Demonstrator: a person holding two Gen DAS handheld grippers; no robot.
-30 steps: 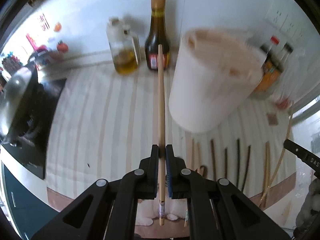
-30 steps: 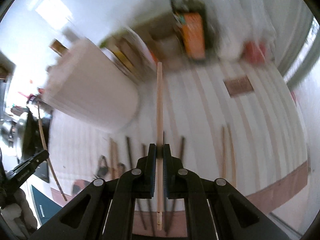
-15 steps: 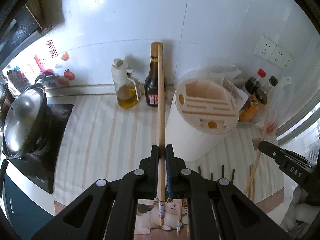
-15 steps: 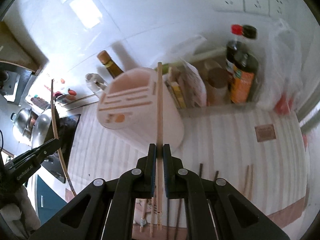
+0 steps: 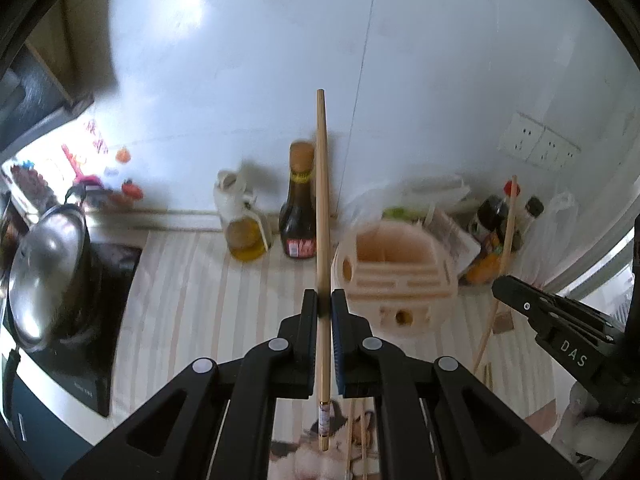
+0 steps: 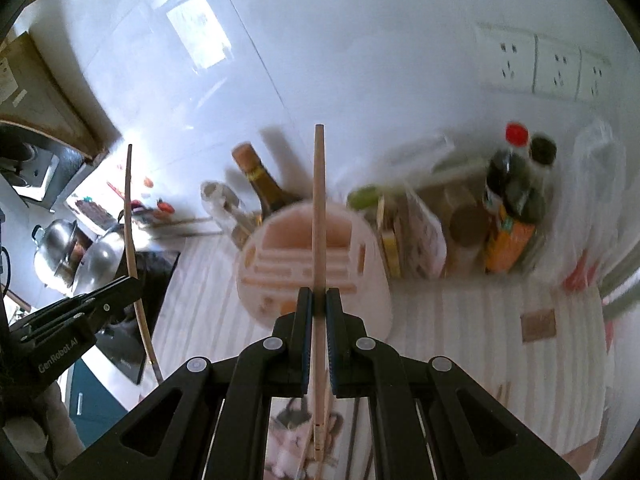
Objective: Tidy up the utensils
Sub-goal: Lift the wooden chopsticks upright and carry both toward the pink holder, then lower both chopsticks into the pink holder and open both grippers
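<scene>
My left gripper (image 5: 325, 300) is shut on a light wooden chopstick (image 5: 321, 200) that stands upright between its jaws. My right gripper (image 6: 318, 298) is shut on another light wooden chopstick (image 6: 318, 208), also upright. A pale pink utensil holder (image 5: 394, 276) with slots and round holes in its top stands on the striped mat; it also shows in the right wrist view (image 6: 316, 264), just beyond the right chopstick. Each gripper shows in the other's view, the right (image 5: 560, 332) and the left (image 6: 72, 320), both held high above the counter.
A dark sauce bottle (image 5: 299, 208) and an oil jug (image 5: 242, 220) stand at the wall. More bottles (image 6: 516, 200) and packets stand at the right. A steel pot (image 5: 48, 276) sits on a black cooktop at the left. More chopsticks (image 5: 356, 436) lie on the mat below.
Both grippers have risen and tilted up with their chopsticks still held. The holder now looks smaller and lower, with its slotted top in view.
</scene>
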